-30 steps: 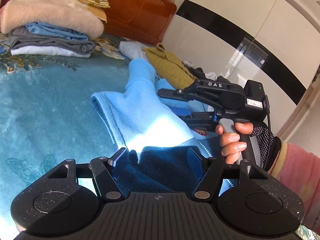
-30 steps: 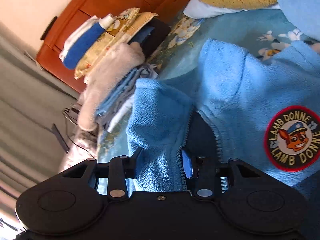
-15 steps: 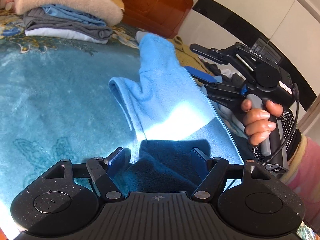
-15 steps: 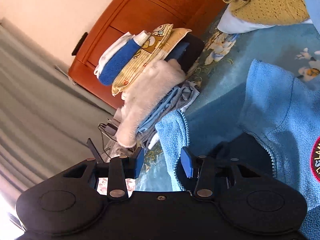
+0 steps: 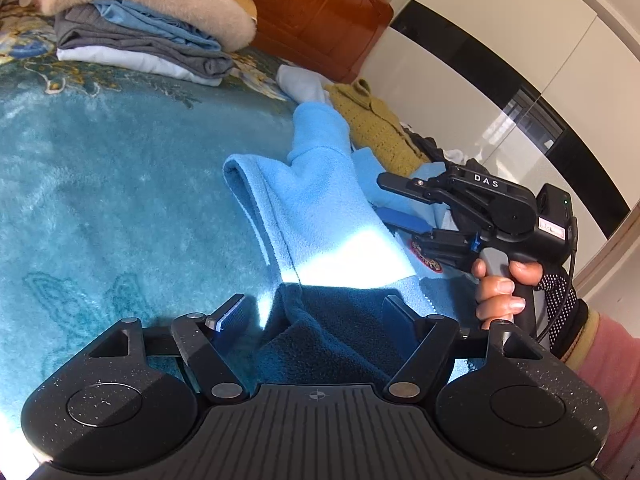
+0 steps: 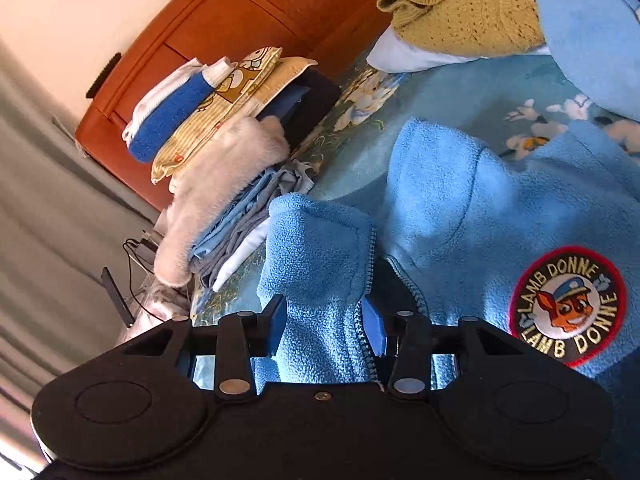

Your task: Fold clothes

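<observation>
**Mia:** Where is the thing to fold?

**Ben:** It is a light blue fleece jacket (image 5: 320,216). It lies on the bed (image 5: 112,184), in the middle of the left view. I think it is spread there so it can be folded flat.

**Mia:** What does the left gripper (image 5: 316,316) do?

**Ben:** It sits at the bottom of the frame. Its fingers are wide apart, one on each side of the dark blue hem. They do not pinch it. My guess is that they are lined up to grab the hem.

**Mia:** And the right gripper (image 6: 326,318)?

**Ben:** Its fingers are apart too. The front flap with the zipper (image 6: 370,264) sits between them, but I cannot tell if they press on it. In the left view it shows at the right (image 5: 404,206), just over the jacket.

**Mia:** I see a round patch (image 6: 566,306)!

**Ben:** Yes, a puppy in a hat, at the lower right of the right view. So the front of the jacket faces up.

**Mia:** And that pile (image 5: 144,36)?

**Ben:** Folded clothes, upper left, by the wooden headboard (image 5: 320,8). A yellow knit sweater (image 5: 372,124) lies loose beyond the jacket. Maybe it waits its turn.
</observation>
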